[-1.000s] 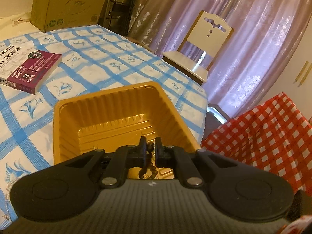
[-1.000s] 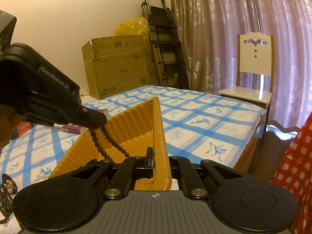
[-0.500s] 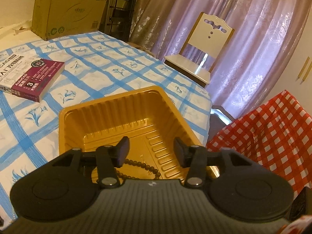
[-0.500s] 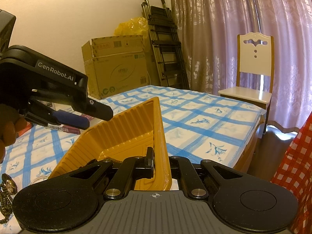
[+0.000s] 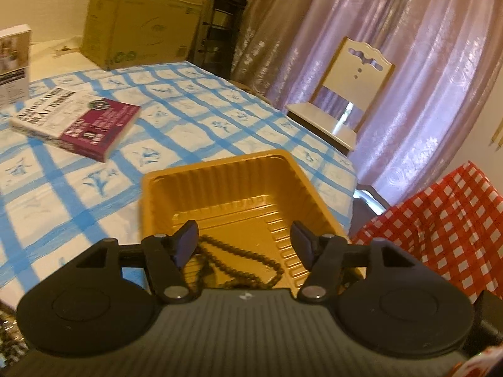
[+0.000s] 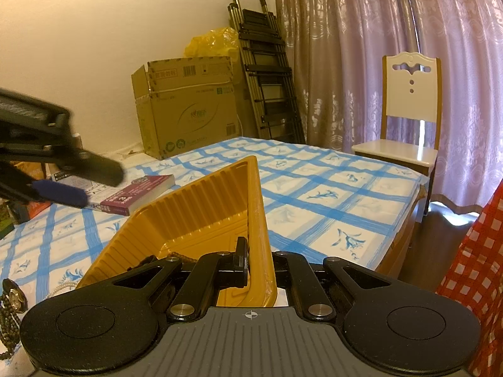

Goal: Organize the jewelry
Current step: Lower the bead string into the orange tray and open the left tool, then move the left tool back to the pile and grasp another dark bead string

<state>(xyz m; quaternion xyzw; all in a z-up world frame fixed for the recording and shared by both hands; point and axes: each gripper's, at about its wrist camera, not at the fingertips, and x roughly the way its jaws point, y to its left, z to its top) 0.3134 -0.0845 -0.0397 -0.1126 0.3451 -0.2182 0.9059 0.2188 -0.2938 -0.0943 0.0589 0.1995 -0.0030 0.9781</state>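
A golden plastic tray sits on the blue-checked tablecloth. A dark bead necklace lies on the tray's floor near its front end. My left gripper is open and empty above the tray's near end. My right gripper is shut on the tray's right wall, one finger inside and one outside. The left gripper shows at the left of the right wrist view, above the table. A wristwatch and more beads lie at the table's front left beside a pearl strand.
A purple and white book lies on the table behind the tray. A cardboard box and a folded ladder stand at the wall. A white chair stands by the curtain. A red-checked cloth hangs at the right.
My left gripper opened and dropped the bead necklace into the tray, then drew back and up to the left. My right gripper has kept its hold on the tray wall.
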